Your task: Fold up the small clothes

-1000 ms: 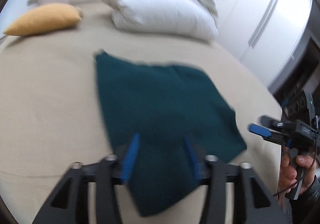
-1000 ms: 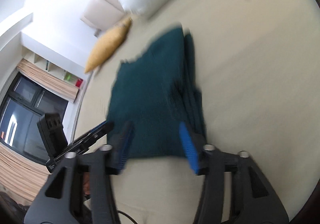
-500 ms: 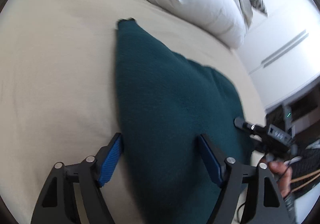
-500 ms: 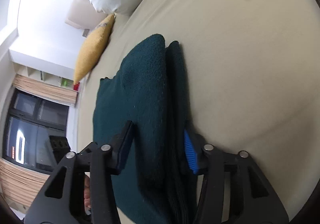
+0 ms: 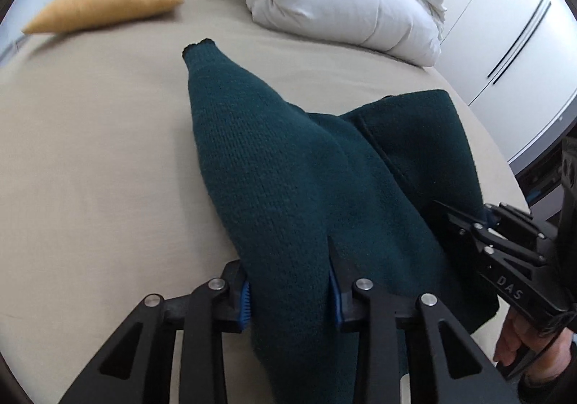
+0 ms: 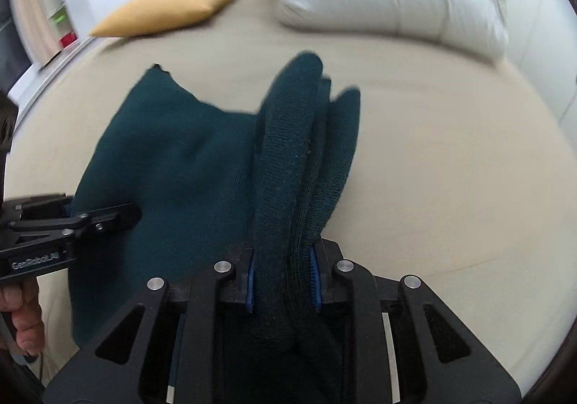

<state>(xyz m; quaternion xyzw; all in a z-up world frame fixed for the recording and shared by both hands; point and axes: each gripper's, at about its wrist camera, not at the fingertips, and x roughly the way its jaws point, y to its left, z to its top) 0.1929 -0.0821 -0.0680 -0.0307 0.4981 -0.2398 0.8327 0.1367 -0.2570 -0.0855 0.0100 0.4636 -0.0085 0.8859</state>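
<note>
On the bed (image 5: 90,151) | left hand-held gripper (image 5: 290,295) and right hand-held gripper (image 6: 283,279), apart half a second earlier, had both clamped the near edge of the teal knit garment (image 5: 288,169) | near edge grasped, next fold likely ready.

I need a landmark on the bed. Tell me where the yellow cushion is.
The yellow cushion lies at the far left of the bed in both wrist views, left of the white pillow and beyond the dark green knit garment.
</note>
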